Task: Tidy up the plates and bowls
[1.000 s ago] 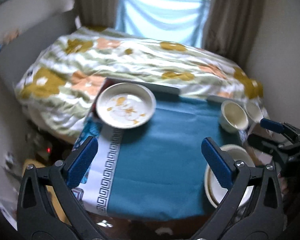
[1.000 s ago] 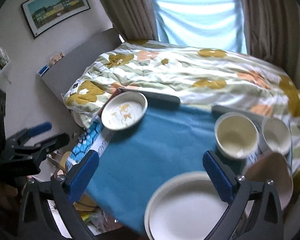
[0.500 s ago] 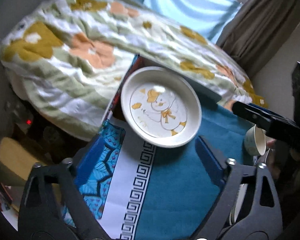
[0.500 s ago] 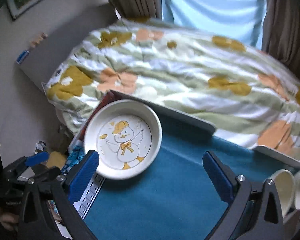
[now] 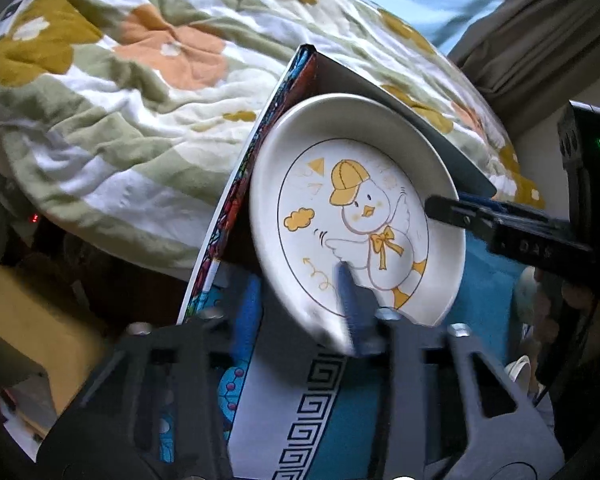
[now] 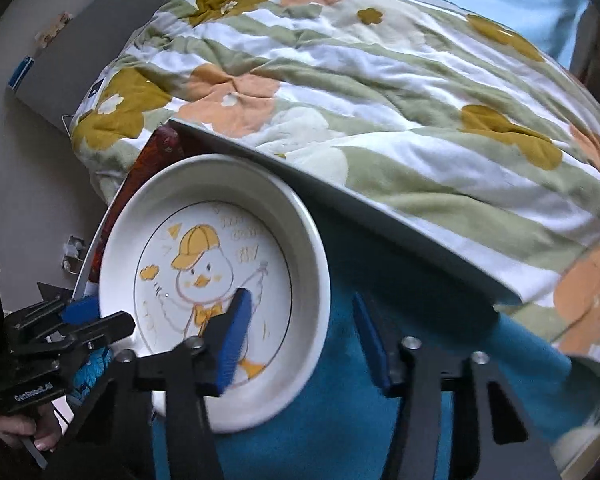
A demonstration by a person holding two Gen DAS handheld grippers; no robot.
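A white deep plate with a yellow-capped duck drawing point(image 5: 356, 216) sits on the blue cloth at the table's far left corner; it also shows in the right wrist view point(image 6: 216, 292). My left gripper point(image 5: 300, 300) straddles the plate's near-left rim, one finger inside, one outside; the jaws are partly closed and blurred. My right gripper point(image 6: 304, 340) straddles the plate's right rim, left finger point(image 6: 234, 340) over the dish, right finger point(image 6: 370, 344) outside, still apart. Each gripper is visible in the other's view.
The blue cloth point(image 6: 340, 420) covers a table with a grey raised edge point(image 6: 380, 208). A flowered quilt on a bed point(image 6: 380, 80) lies just behind. A cream bowl point(image 6: 580, 448) sits at the far right. A yellow object point(image 5: 24, 320) lies below left.
Both grippers moved in close to the duck plate and now straddle its rim on opposite sides. Their jaws have narrowed.
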